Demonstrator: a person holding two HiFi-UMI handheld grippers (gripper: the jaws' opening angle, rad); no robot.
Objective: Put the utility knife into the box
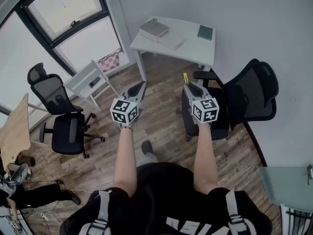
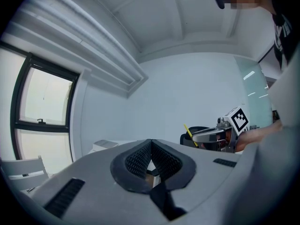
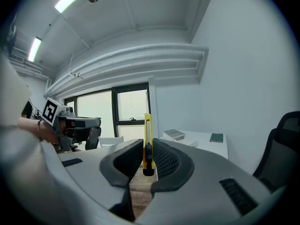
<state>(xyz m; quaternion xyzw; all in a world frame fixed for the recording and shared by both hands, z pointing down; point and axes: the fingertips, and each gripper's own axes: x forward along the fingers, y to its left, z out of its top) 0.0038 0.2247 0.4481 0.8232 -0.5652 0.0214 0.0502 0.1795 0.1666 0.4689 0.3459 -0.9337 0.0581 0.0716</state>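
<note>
Shut on the yellow utility knife (image 3: 147,128): right tongs (image 3: 148,146), pads pressed against the knife's dark lower end from both sides, the slim yellow body upright and well clear above the tips. Closed on nothing: left tongs (image 2: 151,143), ribbed pads touching at the tips, only a sliver of wooden floor (image 1: 161,126) seen through the gap lower down. Both pairs held out side by side at arm's length and near each other, the marker cubes facing up towards the head camera. Just under the right pair in the head view, a black office chair (image 1: 252,94); off to the left, a second black chair (image 1: 63,126) and a small white chair (image 1: 88,81) beside the window (image 1: 68,18). Farther ahead, against the grey wall, a white surface (image 1: 193,50) carrying the flat grey-topped box (image 1: 154,29) near its left end and a dark green notebook (image 1: 205,32) near its right. Knife in the air, well apart from the box, not yet over the surface.
</note>
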